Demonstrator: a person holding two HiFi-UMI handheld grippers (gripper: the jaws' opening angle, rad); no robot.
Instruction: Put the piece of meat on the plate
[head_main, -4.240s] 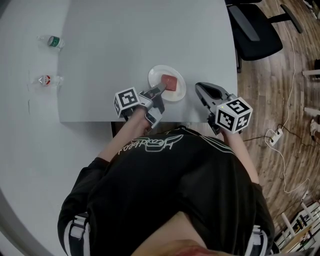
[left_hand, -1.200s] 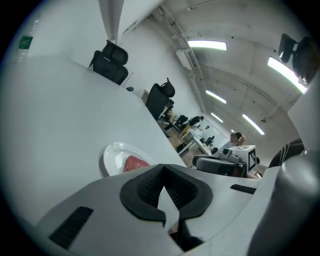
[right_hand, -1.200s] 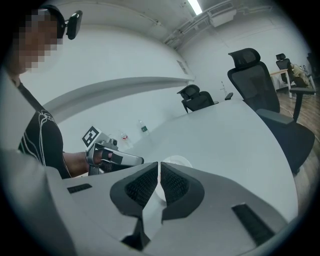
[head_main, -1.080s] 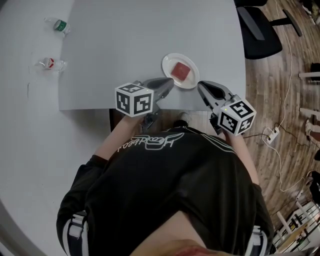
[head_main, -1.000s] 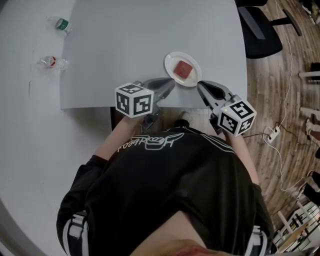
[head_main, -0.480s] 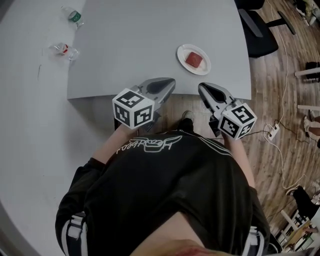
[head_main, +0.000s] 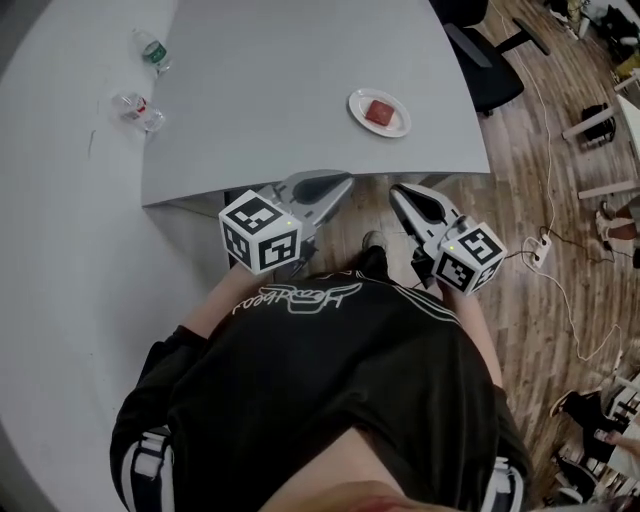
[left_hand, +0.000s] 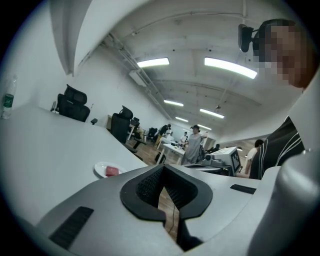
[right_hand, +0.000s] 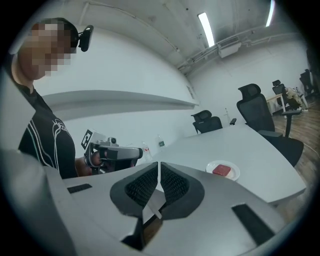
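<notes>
A red piece of meat (head_main: 379, 111) lies on a small white plate (head_main: 364, 99) near the grey table's front right corner. Both grippers hang in front of the table edge, over the floor and well short of the plate. My left gripper (head_main: 341, 183) is shut with nothing in it. My right gripper (head_main: 396, 192) is also shut and empty. In the left gripper view the plate (left_hand: 100, 168) and meat (left_hand: 112, 171) sit far off, left of the closed jaws (left_hand: 162, 183). The right gripper view has the plate (right_hand: 234, 173) and meat (right_hand: 222, 171) to the right of its jaws (right_hand: 159, 175).
Two plastic bottles (head_main: 152, 50) (head_main: 140, 110) lie at the table's far left. A black office chair (head_main: 482, 62) stands beyond the right edge. Cables and a power strip (head_main: 543, 252) lie on the wooden floor at the right. The left gripper (right_hand: 114, 152) shows in the right gripper view.
Both grippers have drawn back from the plate and off the table's front edge, rising a little. The meat has stayed on the plate, now farther away.
</notes>
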